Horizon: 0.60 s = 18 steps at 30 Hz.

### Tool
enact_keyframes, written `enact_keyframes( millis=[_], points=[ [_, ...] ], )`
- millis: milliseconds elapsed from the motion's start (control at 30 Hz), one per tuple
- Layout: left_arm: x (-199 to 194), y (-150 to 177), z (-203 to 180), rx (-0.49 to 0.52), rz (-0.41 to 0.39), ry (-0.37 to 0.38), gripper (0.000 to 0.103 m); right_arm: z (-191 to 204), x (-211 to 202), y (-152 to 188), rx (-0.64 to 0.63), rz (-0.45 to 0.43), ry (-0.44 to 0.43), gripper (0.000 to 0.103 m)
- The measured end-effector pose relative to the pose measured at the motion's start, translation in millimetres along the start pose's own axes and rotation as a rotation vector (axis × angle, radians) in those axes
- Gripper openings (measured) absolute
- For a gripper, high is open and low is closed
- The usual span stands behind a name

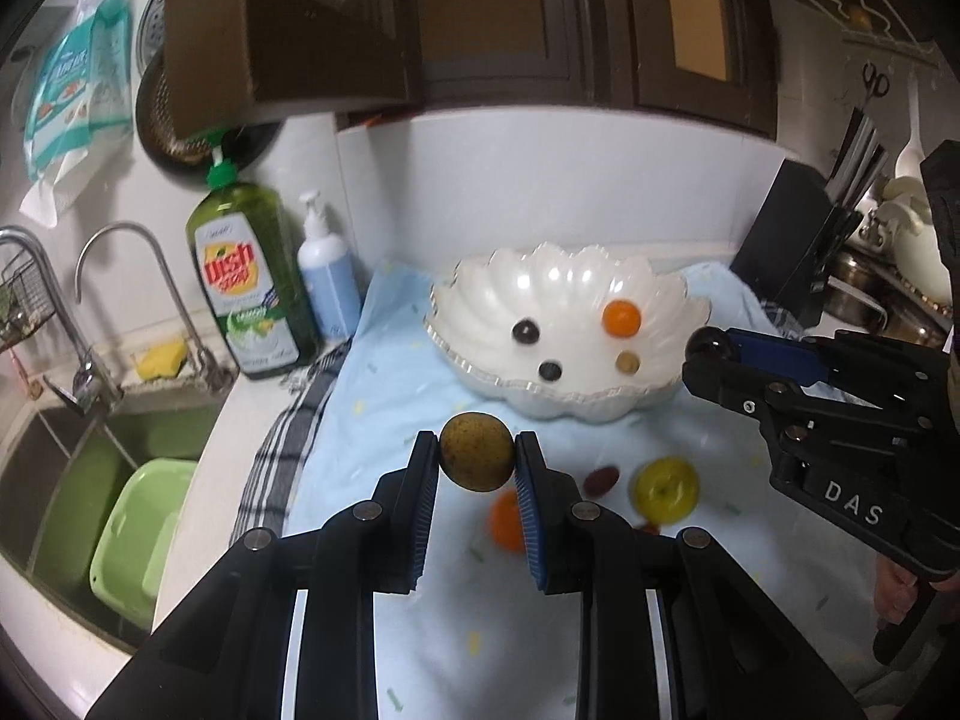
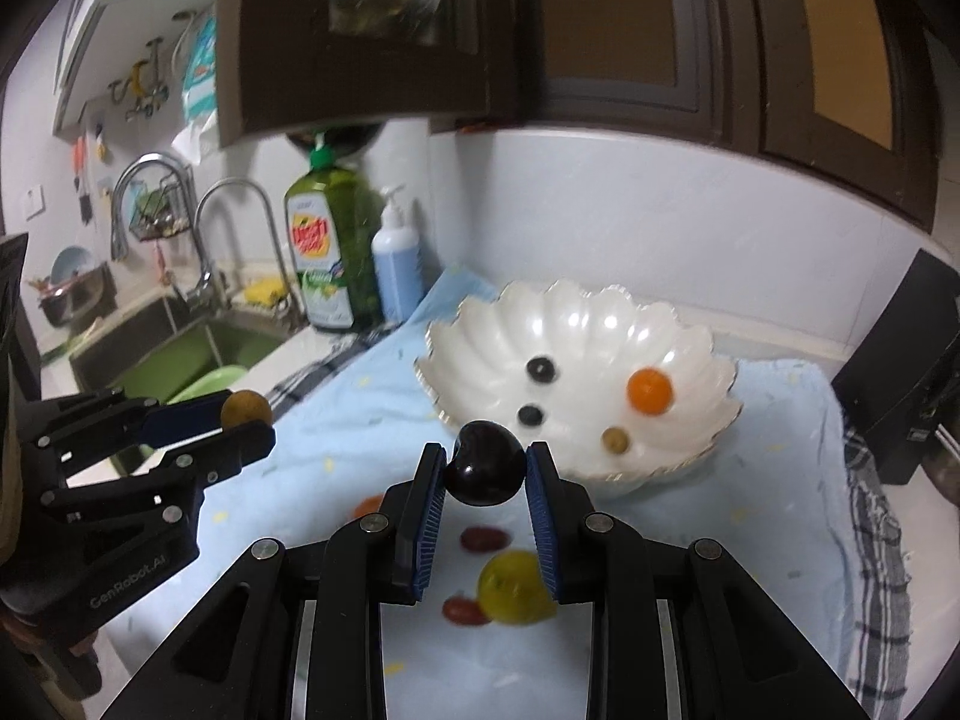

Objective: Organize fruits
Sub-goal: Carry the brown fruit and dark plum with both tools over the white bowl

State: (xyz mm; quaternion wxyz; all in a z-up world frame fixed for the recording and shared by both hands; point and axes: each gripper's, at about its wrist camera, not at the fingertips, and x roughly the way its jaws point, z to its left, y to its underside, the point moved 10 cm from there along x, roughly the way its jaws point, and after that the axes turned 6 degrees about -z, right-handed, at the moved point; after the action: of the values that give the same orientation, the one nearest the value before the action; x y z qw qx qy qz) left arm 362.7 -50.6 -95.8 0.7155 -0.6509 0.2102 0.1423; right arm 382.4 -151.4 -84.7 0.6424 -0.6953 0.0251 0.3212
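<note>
My left gripper (image 1: pixel 477 459) is shut on a brown speckled round fruit (image 1: pixel 477 450), held above the light blue cloth (image 1: pixel 372 420). My right gripper (image 2: pixel 486 468) is shut on a dark, glossy cherry-like fruit (image 2: pixel 487 471), also off the cloth. Behind them stands a white scalloped bowl (image 1: pixel 480 294) holding a small orange (image 1: pixel 621 318), two dark berries (image 1: pixel 525 332) and a small tan fruit (image 1: pixel 627 362). On the cloth below lie a yellow fruit (image 1: pixel 666 489), an orange fruit (image 1: pixel 507 522) and red grapes (image 2: pixel 483 539). Each gripper shows in the other's view.
A green dish-soap bottle (image 1: pixel 249 282) and a blue pump bottle (image 1: pixel 327 276) stand left of the bowl. Further left is the sink (image 1: pixel 90 462) with a green basin (image 1: pixel 141 534) and taps. A black knife block (image 1: pixel 798 240) stands at the right. Dark cabinets hang overhead.
</note>
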Motion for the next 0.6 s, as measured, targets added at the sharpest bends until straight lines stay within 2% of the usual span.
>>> enact_keyframes(
  millis=[233, 600],
  points=[
    [8, -34, -5, 0.025, -0.062, 0.036, 0.026, -16, 2, -25, 0.033, -0.046, 0.032, 0.029],
    [52, -70, -6, 0.02, -0.062, 0.053, 0.026, -44, 38, -47, 0.066, -0.026, 0.042, 0.029]
  ],
)
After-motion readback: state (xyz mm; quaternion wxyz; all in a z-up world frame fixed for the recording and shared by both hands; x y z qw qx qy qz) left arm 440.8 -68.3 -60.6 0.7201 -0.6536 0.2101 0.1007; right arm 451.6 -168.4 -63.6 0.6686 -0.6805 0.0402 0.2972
